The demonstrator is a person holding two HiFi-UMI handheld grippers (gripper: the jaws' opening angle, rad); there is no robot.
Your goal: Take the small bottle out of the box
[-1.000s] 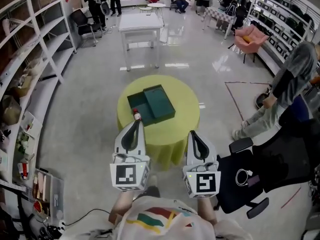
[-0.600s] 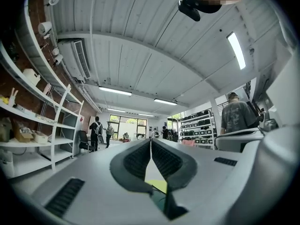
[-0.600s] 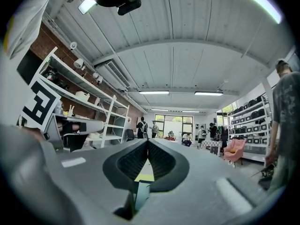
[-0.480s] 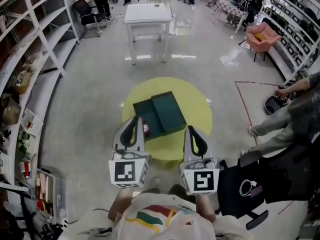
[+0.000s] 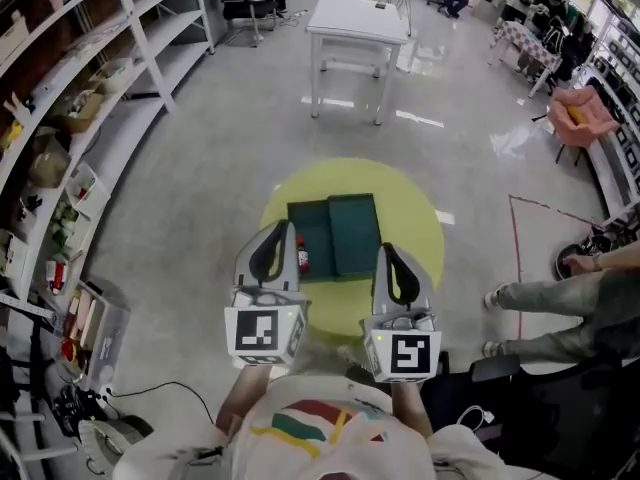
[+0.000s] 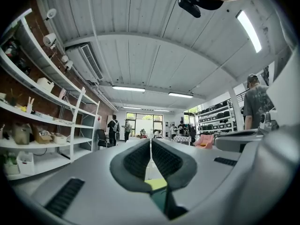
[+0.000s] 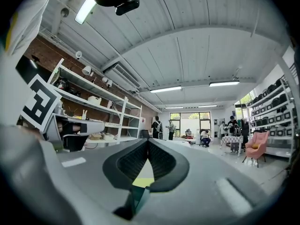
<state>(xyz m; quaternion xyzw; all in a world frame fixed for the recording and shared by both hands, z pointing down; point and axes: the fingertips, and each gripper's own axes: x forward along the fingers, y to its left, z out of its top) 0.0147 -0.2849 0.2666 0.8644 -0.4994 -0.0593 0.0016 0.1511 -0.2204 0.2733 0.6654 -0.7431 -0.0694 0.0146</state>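
**Both tongs shut, bottle in the box**

The left gripper (image 5: 275, 233) and right gripper (image 5: 388, 253) hover at the 6 o'clock edge of the round yellow table (image 5: 412, 218), jaws pressed together on nothing. The small red-capped bottle (image 5: 301, 256) lies in the open dark green box (image 5: 312, 223), at its 7 o'clock corner, just beside the left gripper's tip.

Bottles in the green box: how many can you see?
1. The bottle lies in the box's left half, right beside the left gripper. More could be hidden under that gripper.
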